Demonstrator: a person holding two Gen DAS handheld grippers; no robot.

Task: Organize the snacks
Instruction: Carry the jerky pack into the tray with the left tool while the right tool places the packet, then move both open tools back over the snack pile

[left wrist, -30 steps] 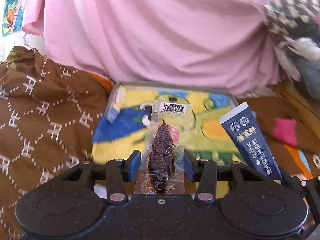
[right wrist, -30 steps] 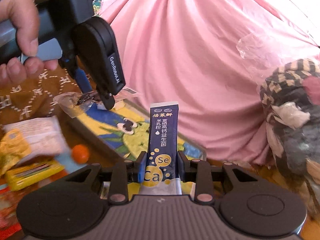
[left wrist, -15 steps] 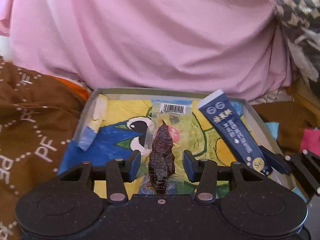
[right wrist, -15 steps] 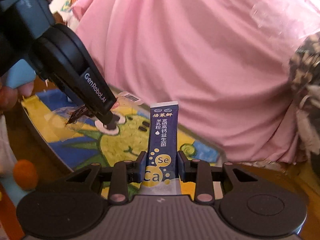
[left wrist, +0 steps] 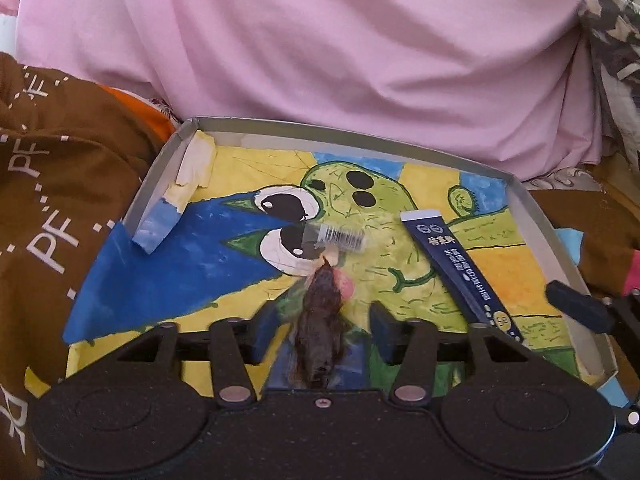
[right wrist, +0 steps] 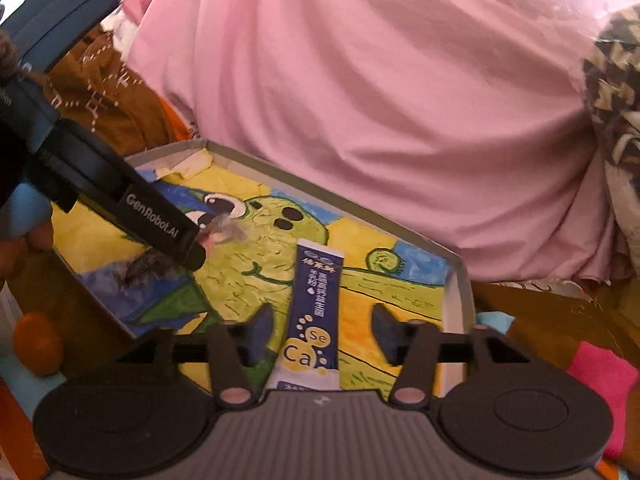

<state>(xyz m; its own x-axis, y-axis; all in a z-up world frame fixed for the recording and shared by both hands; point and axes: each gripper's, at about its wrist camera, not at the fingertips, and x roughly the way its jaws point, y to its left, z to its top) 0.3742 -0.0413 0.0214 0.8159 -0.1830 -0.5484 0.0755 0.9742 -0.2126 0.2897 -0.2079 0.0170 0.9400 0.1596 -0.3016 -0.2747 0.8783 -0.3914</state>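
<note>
Navy sachet: my right claw (right wrist: 320,330) has just spread wide and let the milk-powder stick (right wrist: 314,304) go; it lies flat in the tray (right wrist: 460,276).
Clear packet: my left claw (left wrist: 320,334) has opened too, and the dried-meat snack (left wrist: 320,320) now rests on the tray's painted liner between the parted fingers.
Meaning: I judge both snacks placed; I can back out for more.
Surroundings: pink cloth (left wrist: 340,52) behind, brown patterned fabric (left wrist: 52,184) on the left; no bench visible.

The left hand-held gripper (left wrist: 320,334) stood open around a clear snack packet (left wrist: 322,320), a blue sachet (left wrist: 460,268) at three o'clock in the tray (left wrist: 160,184).
</note>
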